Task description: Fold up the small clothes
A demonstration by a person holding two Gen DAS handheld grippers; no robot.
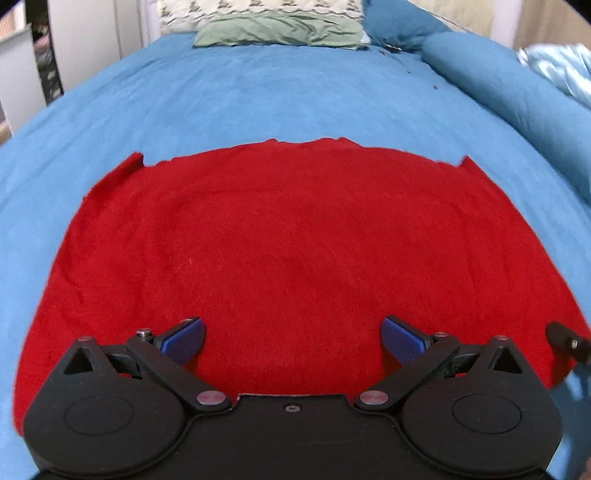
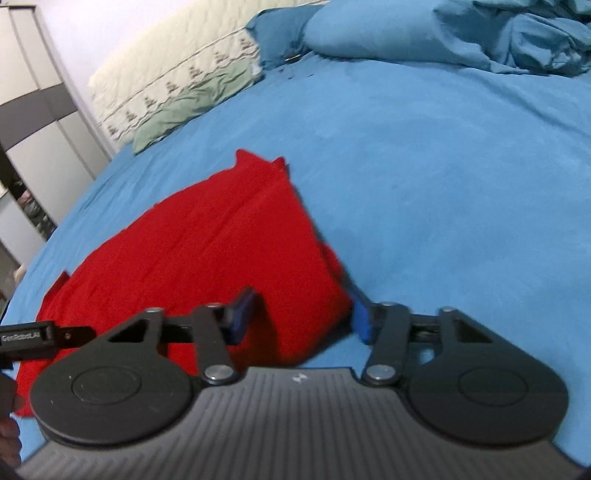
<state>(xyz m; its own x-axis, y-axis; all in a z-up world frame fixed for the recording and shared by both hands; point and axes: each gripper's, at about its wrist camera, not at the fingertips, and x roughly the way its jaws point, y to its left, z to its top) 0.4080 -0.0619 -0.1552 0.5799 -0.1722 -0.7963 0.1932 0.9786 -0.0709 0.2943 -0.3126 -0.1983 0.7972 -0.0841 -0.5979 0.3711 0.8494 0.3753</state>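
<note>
A red knit garment (image 1: pixel 288 243) lies spread flat on the blue bedsheet (image 1: pixel 280 99). My left gripper (image 1: pixel 293 338) is open, its blue pads wide apart, and hovers over the garment's near edge. In the right wrist view the same garment (image 2: pixel 207 254) lies to the left. My right gripper (image 2: pixel 301 314) is open at the garment's near right corner, which sits between the two blue pads. The tip of the right gripper shows at the right edge of the left wrist view (image 1: pixel 567 341), and the left gripper shows at the left edge of the right wrist view (image 2: pixel 26 338).
A green pillow (image 1: pixel 280 31) and a patterned cream pillow (image 2: pixel 177 70) lie at the head of the bed. A rolled blue duvet (image 1: pixel 509 96) runs along the right side. A wardrobe (image 2: pixel 33 122) stands to the left of the bed.
</note>
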